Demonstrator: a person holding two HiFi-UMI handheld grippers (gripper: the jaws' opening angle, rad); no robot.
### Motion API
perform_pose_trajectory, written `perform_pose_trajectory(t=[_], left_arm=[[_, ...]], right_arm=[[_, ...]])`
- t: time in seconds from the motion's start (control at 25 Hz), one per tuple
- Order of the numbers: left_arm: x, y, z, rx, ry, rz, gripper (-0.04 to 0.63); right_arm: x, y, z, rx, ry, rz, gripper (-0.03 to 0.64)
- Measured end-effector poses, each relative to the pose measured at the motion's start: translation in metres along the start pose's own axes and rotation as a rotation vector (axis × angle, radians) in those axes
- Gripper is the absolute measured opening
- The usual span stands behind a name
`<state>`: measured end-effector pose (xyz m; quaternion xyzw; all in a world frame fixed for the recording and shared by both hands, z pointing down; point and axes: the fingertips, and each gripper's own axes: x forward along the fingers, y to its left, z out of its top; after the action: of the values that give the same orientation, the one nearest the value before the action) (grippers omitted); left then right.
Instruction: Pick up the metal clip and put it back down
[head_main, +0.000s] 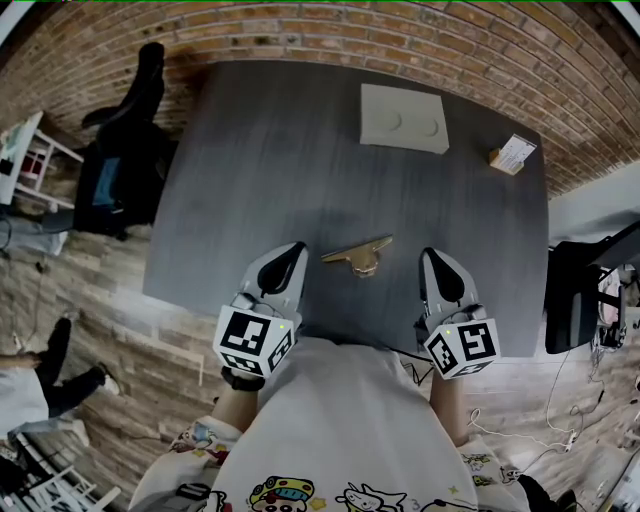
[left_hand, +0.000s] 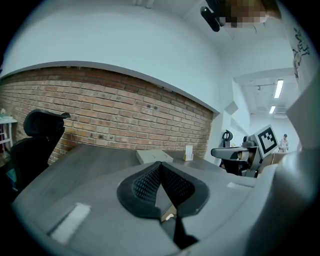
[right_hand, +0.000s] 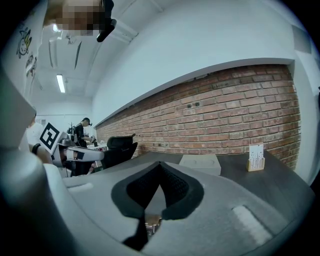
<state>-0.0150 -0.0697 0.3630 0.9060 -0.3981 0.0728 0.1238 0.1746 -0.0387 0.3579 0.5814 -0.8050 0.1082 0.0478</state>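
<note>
The left gripper (head_main: 296, 249) has its jaws pressed fully together with nothing between them; its own view shows the dark pads (left_hand: 150, 186) meeting in a closed seam at the tip. The right gripper (head_main: 429, 255) is the same, jaws drawn tight on nothing, pads (right_hand: 172, 189) meeting at the front. Both point toward 12 o'clock in the head view, side by side over the near edge of the grey table (head_main: 250, 150), each with its marker cube toward the person's body.

The metal clip (head_main: 357, 255) lies flat on the table between the two tools, at 3 o'clock from the left gripper's tip and 9 o'clock from the right one's, near both and touched by neither. Its long brass-coloured arm runs roughly from 8 o'clock to 2 o'clock.

Farther out, at 12 to 1 o'clock from the clip, a flat pale box (head_main: 403, 118) rests near the far edge of the table. A small card holder (head_main: 513, 154) stands at 2 o'clock, well apart from the clip, close to the table's right corner. A brick wall (head_main: 400, 40) runs behind the table. A black office chair (head_main: 128, 150) stands off the table's left side at 10 o'clock, and a second dark chair (head_main: 585, 295) sits at 3 o'clock past the right edge.
</note>
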Motion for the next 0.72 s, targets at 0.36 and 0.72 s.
perform_pose_trajectory(t=[0.36,0.72], left_arm=[[0.0025,0.0057,0.0005,-0.002,0.005,-0.009,0.0],[0.0038,0.0075,-0.0016,-0.008,0.016,-0.019,0.002]], right_arm=[[0.0032,0.0013,-0.0019,0.003,0.013,-0.011,0.002],[0.0019,0.0016,-0.0036,0.013,0.021,-0.023,0.002]])
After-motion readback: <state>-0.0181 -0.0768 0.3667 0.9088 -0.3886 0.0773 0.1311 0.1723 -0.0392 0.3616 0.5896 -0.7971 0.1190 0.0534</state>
